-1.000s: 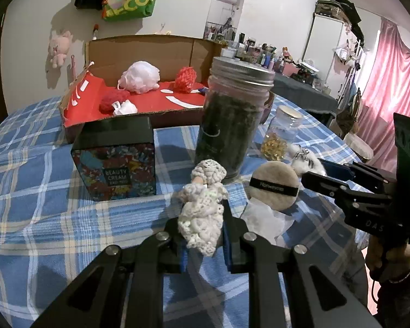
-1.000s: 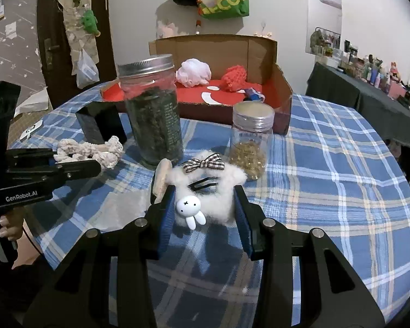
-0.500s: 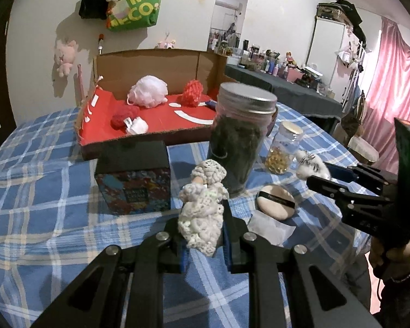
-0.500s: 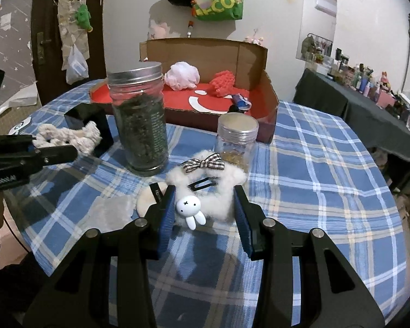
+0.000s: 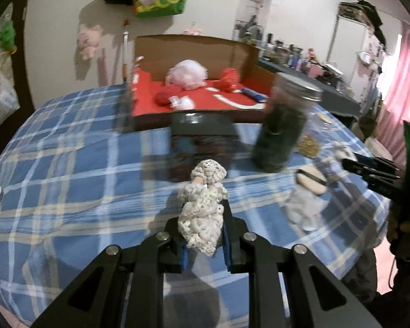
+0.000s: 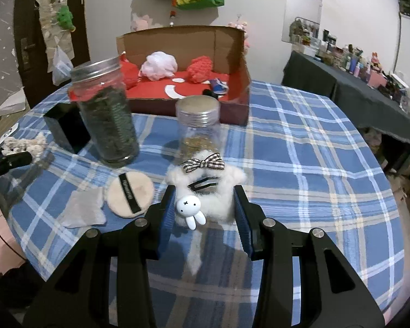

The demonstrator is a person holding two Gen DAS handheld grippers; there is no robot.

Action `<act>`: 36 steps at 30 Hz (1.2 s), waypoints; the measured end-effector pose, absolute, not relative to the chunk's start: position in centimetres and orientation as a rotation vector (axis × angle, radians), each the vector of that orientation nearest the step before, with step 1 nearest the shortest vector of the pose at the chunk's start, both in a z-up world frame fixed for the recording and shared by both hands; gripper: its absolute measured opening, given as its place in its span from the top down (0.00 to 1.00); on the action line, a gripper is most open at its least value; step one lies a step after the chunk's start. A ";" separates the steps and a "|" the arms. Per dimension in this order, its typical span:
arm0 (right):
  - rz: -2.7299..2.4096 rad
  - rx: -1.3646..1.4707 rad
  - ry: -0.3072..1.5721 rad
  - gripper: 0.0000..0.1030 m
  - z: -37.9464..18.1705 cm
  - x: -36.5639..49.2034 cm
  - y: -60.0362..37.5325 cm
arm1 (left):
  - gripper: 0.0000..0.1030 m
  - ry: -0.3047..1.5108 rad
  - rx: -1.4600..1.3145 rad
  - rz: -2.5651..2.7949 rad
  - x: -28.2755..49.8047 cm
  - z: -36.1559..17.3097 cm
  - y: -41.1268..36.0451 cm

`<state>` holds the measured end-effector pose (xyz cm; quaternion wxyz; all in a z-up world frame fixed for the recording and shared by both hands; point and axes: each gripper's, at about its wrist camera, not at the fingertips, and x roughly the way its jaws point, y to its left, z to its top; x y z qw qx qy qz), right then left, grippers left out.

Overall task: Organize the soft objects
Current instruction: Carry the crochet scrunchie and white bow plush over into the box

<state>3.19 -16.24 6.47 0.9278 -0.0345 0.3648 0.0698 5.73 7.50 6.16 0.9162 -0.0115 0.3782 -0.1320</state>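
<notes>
My left gripper (image 5: 202, 227) is shut on a white crochet doll (image 5: 203, 205), held upright above the blue plaid cloth. My right gripper (image 6: 205, 199) is shut on a white fluffy clip (image 6: 218, 188) with a checked bow and a small white bunny. Behind stands a cardboard box (image 6: 177, 41) with a red floor; it holds a pale mesh puff (image 6: 158, 64) and red knitted pieces (image 6: 201, 68). In the right wrist view the left gripper (image 6: 8, 160) with the doll (image 6: 24, 145) shows at the left edge. The right gripper (image 5: 369, 168) shows at the right of the blurred left wrist view.
A tall jar of dark contents (image 6: 106, 117), a small jar (image 6: 198, 125) and a black box (image 6: 65, 128) stand between me and the cardboard box. A round powder puff (image 6: 129, 191) and a white pad (image 6: 84, 207) lie on the cloth. A dark side table (image 6: 355, 93) stands at the right.
Both grippers have drawn back and shifted sideways with their loads. In the left wrist view the cardboard box has come to the middle; in the right wrist view the powder puff now shows whole.
</notes>
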 end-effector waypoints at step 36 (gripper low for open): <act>0.195 -0.190 0.706 0.62 7.9 10.8 -19.5 | 0.81 0.711 0.069 -0.415 15.8 7.5 11.7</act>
